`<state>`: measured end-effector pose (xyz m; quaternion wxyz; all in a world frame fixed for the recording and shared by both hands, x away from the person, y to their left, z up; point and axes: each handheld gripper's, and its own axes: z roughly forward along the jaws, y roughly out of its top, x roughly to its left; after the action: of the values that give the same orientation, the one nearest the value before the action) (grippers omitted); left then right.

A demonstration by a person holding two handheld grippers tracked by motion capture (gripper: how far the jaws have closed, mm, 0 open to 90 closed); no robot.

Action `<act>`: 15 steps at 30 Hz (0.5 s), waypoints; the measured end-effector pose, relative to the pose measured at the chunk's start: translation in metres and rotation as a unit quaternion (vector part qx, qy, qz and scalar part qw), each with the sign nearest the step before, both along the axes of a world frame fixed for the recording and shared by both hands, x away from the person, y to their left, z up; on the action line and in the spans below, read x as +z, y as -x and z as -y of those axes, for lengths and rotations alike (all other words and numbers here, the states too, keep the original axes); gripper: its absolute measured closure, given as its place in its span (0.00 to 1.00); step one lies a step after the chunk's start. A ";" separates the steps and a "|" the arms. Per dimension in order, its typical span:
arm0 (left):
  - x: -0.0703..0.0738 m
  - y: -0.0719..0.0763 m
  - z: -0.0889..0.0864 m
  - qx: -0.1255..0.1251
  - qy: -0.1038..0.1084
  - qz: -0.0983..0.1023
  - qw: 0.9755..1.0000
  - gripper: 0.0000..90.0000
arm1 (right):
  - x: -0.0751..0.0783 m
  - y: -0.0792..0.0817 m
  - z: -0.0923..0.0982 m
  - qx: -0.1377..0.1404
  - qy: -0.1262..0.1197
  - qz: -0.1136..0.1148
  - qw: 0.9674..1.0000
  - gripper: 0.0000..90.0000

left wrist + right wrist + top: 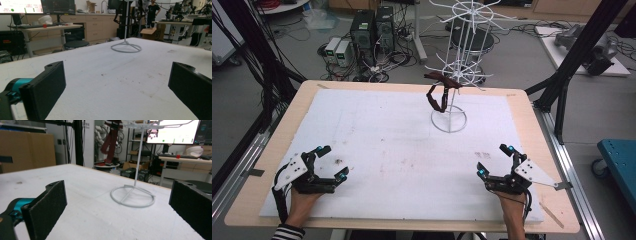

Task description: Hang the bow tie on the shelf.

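left hand-held gripper [328,163] sits at the near left corner of the surface [377,150], jaws spread wide, nothing between them; the left gripper view confirms it, just bare white foam between the two black pads. right hand-held gripper [496,161] mirrors it at the near right, jaws equally wide apart and empty, resting low on the surface. both point inward and forward toward the far centre. judging from that, this is the rest pose ahead of the reach, no grasp begun. further out the mid surface carries only smudges and small dark specks. at the far centre stands the white wire rack [455,75], ring base on the foam, thin pole up, spoked arms at two levels. the dark red strap [438,92] hangs from a lower arm, looping down beside the pole and well apart from both grippers; its lower end looks clear of the surface, though i can't be sure. no containers on the surface, nothing holding anything except the rack carrying that strap. next move likely calls for one gripper to travel forward and up, come in level with the hanging loop, close on it without snagging the neighbouring spokes, then lift it off the arm; the rack is light, so a sideways pull could tip it.
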<state>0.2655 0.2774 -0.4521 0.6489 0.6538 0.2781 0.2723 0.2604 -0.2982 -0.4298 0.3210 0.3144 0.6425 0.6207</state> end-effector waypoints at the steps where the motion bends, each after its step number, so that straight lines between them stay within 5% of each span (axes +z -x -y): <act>1: 0.000 0.000 0.000 0.001 0.001 0.001 1.000 0.02 | -0.003 0.001 0.000 0.000 -0.001 -0.002 1.000 0.01; 15: 0.000 0.001 -0.003 0.017 -0.009 0.016 1.000 0.02 | -0.023 0.001 0.006 -0.010 -0.014 0.002 1.000 0.01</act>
<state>0.2643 0.2800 -0.4524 0.6425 0.6504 0.2764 0.2961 0.2593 -0.3037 -0.4530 0.3243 0.3236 0.6300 0.6271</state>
